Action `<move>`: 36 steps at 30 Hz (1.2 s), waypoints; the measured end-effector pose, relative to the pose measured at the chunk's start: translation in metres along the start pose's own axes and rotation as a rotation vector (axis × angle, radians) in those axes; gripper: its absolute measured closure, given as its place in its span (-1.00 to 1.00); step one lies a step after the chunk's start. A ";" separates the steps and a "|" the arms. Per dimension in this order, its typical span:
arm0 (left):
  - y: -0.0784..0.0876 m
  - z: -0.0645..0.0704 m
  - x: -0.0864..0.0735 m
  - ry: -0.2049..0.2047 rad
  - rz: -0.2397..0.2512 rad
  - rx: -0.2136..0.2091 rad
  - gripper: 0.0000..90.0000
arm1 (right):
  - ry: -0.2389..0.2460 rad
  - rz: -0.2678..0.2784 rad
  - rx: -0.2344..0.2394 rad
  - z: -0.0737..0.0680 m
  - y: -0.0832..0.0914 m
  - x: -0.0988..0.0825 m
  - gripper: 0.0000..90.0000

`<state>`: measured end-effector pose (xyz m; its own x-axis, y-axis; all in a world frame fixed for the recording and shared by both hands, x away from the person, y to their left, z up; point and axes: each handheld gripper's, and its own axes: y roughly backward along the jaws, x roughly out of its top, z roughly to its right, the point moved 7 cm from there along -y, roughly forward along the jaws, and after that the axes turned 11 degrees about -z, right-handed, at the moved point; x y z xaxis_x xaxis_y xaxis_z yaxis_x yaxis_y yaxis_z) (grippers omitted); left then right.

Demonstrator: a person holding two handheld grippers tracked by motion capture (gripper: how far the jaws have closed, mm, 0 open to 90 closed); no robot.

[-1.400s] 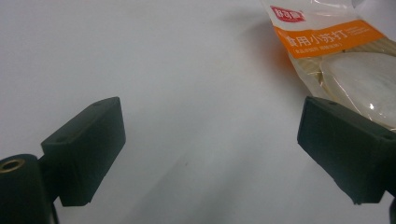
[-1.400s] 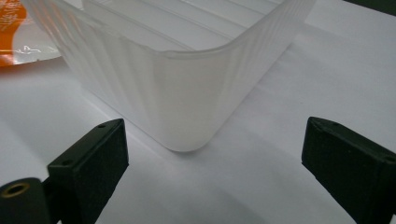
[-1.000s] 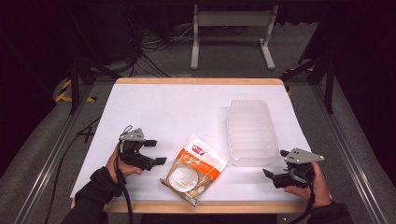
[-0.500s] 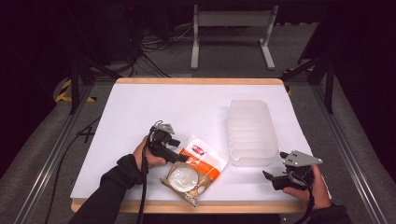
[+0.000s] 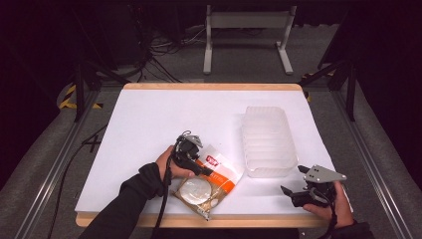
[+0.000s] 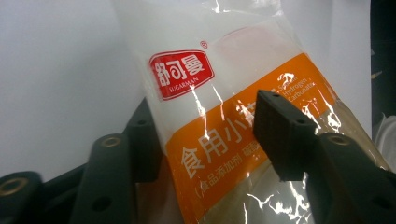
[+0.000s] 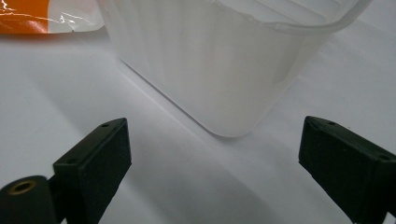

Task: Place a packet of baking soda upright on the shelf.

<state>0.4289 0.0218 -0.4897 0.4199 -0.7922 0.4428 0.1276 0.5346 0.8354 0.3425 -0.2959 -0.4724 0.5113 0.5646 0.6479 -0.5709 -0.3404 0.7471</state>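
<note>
From my remote seat I see a white table (image 5: 149, 124) with a wood edge, a clear plastic tub (image 5: 267, 140) at centre right, and a white-and-orange packet (image 5: 211, 181) lying at lower centre.

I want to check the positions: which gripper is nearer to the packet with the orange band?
Left. The left gripper has its jaws around the packet; the right gripper rests apart, near the plastic tub.

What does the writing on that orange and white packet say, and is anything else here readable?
"舒可曼" over "SUGARMAN", with a small "®": red badge on the packet.
"食用小…": big white characters on its orange band, partly hidden.
"Sodium Hydrogen Carbonate": small print there, partly glared.
"(食品添加剂…": small line below, rest unreadable.
The plastic tub bears no text.
</note>
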 end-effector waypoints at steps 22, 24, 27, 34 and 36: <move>0.042 0.030 -0.004 -0.114 0.190 0.061 0.99 | 0.004 -0.002 0.011 0.000 0.001 -0.002 -0.77; 0.052 0.036 -0.006 -0.129 0.219 0.061 0.99 | -0.002 0.002 0.011 0.000 0.001 -0.002 -0.77; 0.066 0.048 -0.008 -0.151 0.261 0.054 0.99 | -0.009 0.006 0.008 0.001 0.002 -0.002 -0.77; 0.093 0.072 -0.009 -0.202 0.348 0.091 1.00 | -0.008 0.021 -0.008 0.002 0.004 0.000 -0.74; 0.100 0.073 -0.009 -0.208 0.368 0.100 0.99 | -0.010 0.040 -0.013 0.002 0.007 0.002 -0.74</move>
<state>0.3721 0.0610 -0.3869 0.2301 -0.6024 0.7643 -0.0886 0.7692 0.6328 0.3406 -0.2990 -0.4658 0.4944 0.5429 0.6789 -0.5996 -0.3525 0.7185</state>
